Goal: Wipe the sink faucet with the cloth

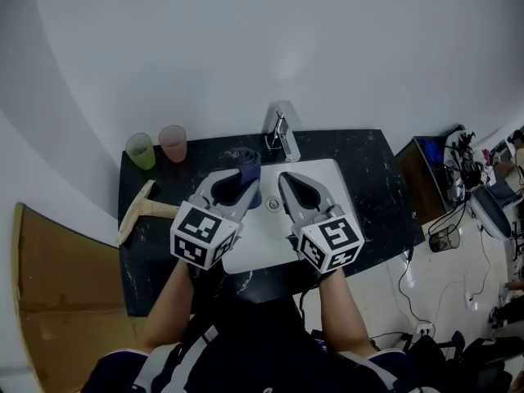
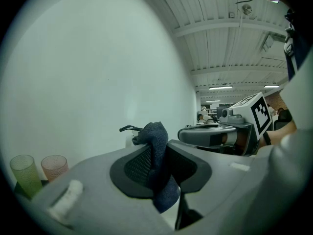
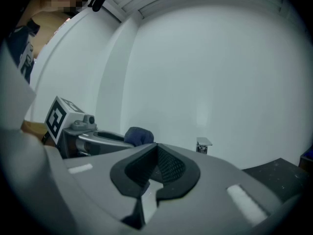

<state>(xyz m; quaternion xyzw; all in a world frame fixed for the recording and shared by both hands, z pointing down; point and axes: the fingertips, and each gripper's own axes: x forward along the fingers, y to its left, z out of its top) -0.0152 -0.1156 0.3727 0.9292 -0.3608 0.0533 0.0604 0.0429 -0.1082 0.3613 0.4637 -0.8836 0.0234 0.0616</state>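
Note:
A chrome faucet (image 1: 279, 131) stands at the back rim of the white sink (image 1: 336, 178), set in a black counter. My left gripper (image 1: 245, 180) hovers over the sink's left part, shut on a dark blue cloth (image 1: 249, 167). In the left gripper view the cloth (image 2: 157, 160) is bunched between the pads and hangs below them, with the faucet (image 2: 128, 129) just behind it. My right gripper (image 1: 286, 182) is beside it over the basin, shut with nothing in it. In the right gripper view its jaws (image 3: 156, 150) meet, and the faucet (image 3: 203, 145) is ahead to the right.
A green cup (image 1: 141, 151) and a pink cup (image 1: 173, 142) stand at the counter's back left. A wooden-handled brush (image 1: 139, 211) lies on the left of the counter. Cardboard (image 1: 41, 301) leans at the far left. Cables and bins (image 1: 458, 187) sit on the floor at the right.

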